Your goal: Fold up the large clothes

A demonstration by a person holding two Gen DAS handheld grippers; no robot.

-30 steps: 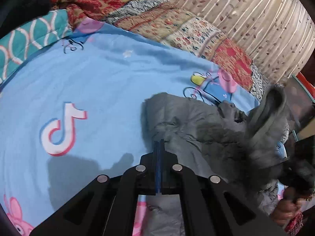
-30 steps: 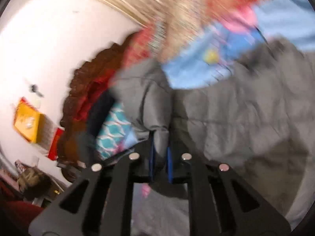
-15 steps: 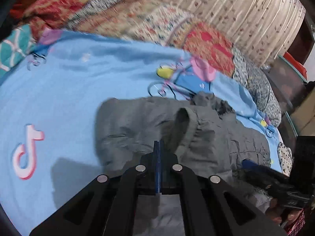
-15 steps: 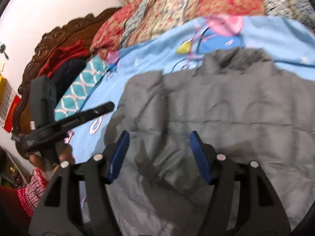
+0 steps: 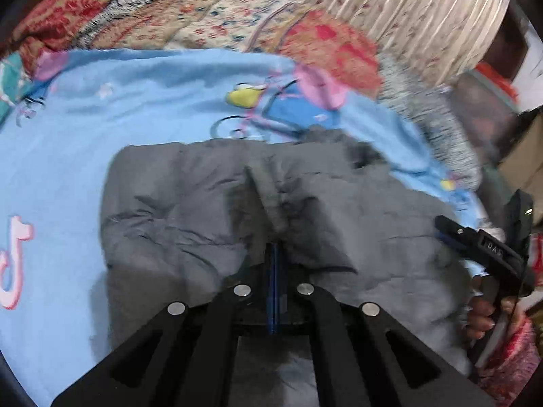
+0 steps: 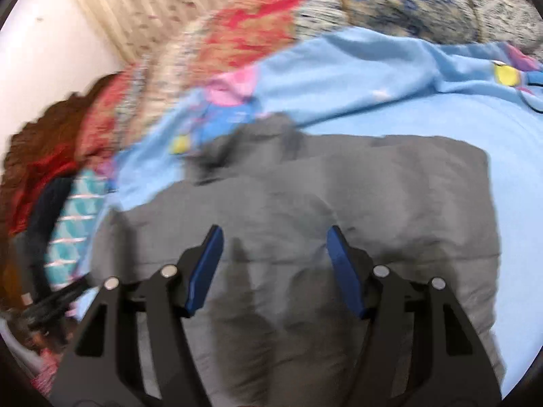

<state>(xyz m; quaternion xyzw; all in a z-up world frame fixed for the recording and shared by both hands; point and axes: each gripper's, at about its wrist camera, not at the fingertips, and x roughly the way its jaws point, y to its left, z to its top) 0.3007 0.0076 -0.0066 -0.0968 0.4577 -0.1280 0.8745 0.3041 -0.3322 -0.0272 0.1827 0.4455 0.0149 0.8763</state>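
Observation:
A grey puffer jacket [image 5: 190,210] lies spread on the blue cartoon bedsheet [image 5: 118,101], with a sleeve folded in over its middle. My left gripper [image 5: 275,249] hovers over the jacket's near part, shut; a raised fold of the sleeve runs away from its tips, and no cloth shows between the pads. In the right wrist view the jacket [image 6: 373,203] fills the middle. My right gripper [image 6: 273,237] stands open above it with nothing between its blue pads. That right gripper [image 5: 451,227] also shows in the left wrist view at the jacket's right edge, held by a hand [image 5: 482,308].
A patchwork quilt [image 5: 237,17] is bunched along the far side of the bed, with a patterned curtain [image 5: 407,6] behind it. A carved wooden headboard [image 6: 44,129] and a teal pillow [image 6: 74,224] lie to the left. Bare blue sheet [image 6: 373,74] surrounds the jacket.
My right gripper has let go of the grey sleeve and opened; the sleeve now lies on the jacket. Both grippers have swung over the jacket; the left has stayed shut.

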